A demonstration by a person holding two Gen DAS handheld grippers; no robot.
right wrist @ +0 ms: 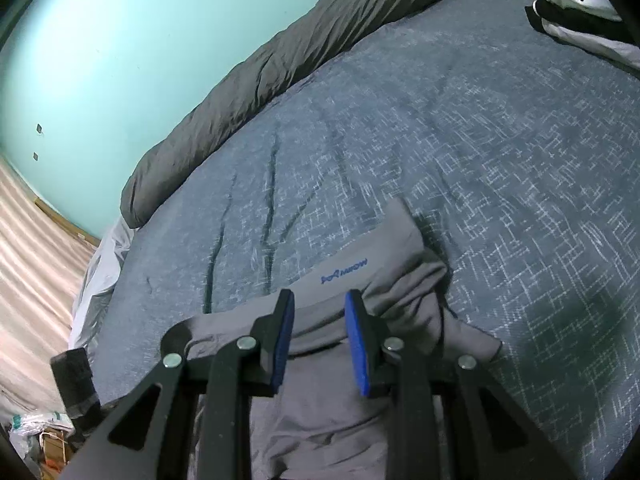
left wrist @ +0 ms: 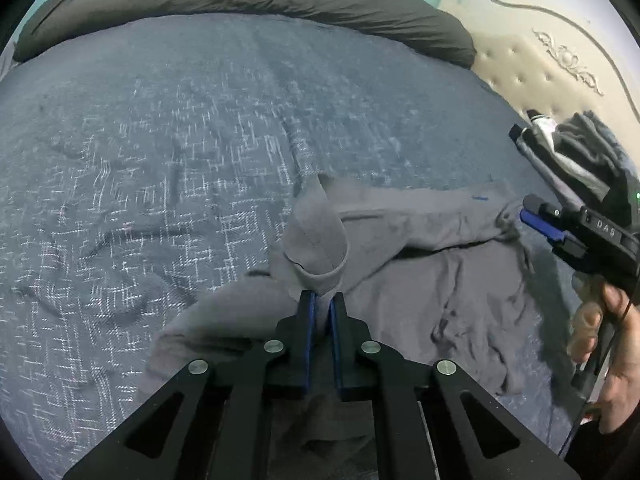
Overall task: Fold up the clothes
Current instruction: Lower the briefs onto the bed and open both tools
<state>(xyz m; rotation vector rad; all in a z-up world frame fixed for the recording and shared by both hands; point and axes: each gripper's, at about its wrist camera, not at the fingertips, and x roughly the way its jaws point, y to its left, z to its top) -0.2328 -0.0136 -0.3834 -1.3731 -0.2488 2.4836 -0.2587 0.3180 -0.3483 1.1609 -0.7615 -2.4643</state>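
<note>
Left view: my left gripper (left wrist: pixel 323 300) pinches a raised fold of the grey shirt (left wrist: pixel 452 280) on the bed (left wrist: pixel 160 140); my right gripper (left wrist: pixel 538 216) hovers at its far edge. Right view: jaws apart, empty, above the blue logo (right wrist: pixel 345 272).

A grey garment (left wrist: pixel 440 280) of thin, soft cloth lies crumpled on the bed, its fabric full of creases and bearing a small blue printed logo (right wrist: pixel 345 272) just ahead of the right jaws. One hemmed edge is bunched and pinched between the left jaws, standing up from them in a curled loop, while the rest trails away to the right of those jaws and down beneath them. Seen from the right wrist, the cloth runs between and under the spread right jaws, with a gathered, twisted fold just to their right.
</note>
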